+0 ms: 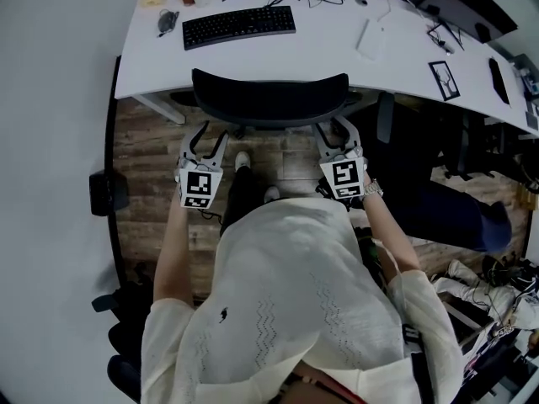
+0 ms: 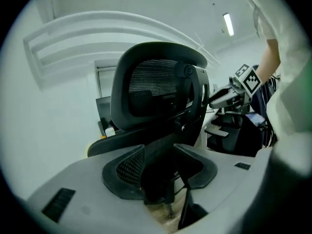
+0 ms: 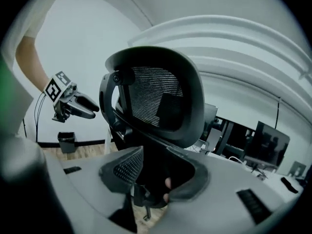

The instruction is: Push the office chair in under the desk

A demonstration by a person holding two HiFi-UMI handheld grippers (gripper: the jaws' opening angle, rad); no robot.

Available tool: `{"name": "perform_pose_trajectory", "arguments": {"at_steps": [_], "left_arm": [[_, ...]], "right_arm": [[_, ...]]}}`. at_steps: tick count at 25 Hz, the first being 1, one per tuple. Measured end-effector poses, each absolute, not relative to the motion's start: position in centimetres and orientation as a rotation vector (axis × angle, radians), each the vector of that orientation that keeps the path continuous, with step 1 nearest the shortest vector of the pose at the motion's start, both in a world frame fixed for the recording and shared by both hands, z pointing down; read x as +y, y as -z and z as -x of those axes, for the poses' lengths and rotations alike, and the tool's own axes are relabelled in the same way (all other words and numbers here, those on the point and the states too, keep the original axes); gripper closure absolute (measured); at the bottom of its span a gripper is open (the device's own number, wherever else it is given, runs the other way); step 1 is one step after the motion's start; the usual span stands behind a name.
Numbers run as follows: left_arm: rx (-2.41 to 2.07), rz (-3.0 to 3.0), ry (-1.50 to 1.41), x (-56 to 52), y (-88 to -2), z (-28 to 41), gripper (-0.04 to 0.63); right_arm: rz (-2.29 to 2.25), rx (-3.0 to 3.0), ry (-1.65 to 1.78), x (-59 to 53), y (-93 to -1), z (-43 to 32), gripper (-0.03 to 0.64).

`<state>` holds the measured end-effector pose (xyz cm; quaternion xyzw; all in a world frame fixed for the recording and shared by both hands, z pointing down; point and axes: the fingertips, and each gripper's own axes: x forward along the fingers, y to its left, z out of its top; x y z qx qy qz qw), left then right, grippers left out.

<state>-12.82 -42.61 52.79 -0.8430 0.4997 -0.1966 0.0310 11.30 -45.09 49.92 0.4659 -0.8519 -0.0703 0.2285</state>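
The black mesh-backed office chair (image 1: 269,99) stands at the white desk (image 1: 337,49), its backrest against the desk's front edge and its seat hidden under the top. My left gripper (image 1: 210,135) sits just behind the backrest's left end, and my right gripper (image 1: 337,131) behind the right end. Both are open, with floor showing between the fingers from above. In the left gripper view the jaws of the left gripper (image 2: 158,165) frame the chair's dark lower frame below the backrest (image 2: 156,87). The right gripper (image 3: 153,172) frames the same dark frame under the backrest (image 3: 156,99).
A keyboard (image 1: 239,25), cables and small items lie on the desk. A black bin (image 1: 108,192) stands at the left by the wall. Dark furniture and cable clutter (image 1: 497,293) crowd the right. The person's feet (image 1: 242,160) stand on the wood floor between the grippers.
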Motion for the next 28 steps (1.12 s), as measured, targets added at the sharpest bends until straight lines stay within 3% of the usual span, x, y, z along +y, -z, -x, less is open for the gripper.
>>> {"name": "perform_pose_trajectory", "arguments": {"at_steps": [6,11,20,28], "left_arm": [[1.675,2.664,0.411,-40.5,-50.8,11.2,0.549],[1.649,2.699,0.346,-38.5,-49.4,8.6,0.581],[1.677,2.817,0.148,-35.9,-46.5,6.6,0.581],[1.738,2.777,-0.081,-35.6,-41.5,7.9,0.581]], "right_arm": [[-1.311,-2.431,0.029,-43.4,-48.7,-11.1,0.615],[-1.319,-2.507,-0.134,-42.1,-47.8,-11.2,0.615],[-1.291,-2.619,-0.275,-40.2,-45.2,-11.1,0.617],[-1.327,-2.711,-0.192,-40.0,-39.9,-11.6,0.617]]}}
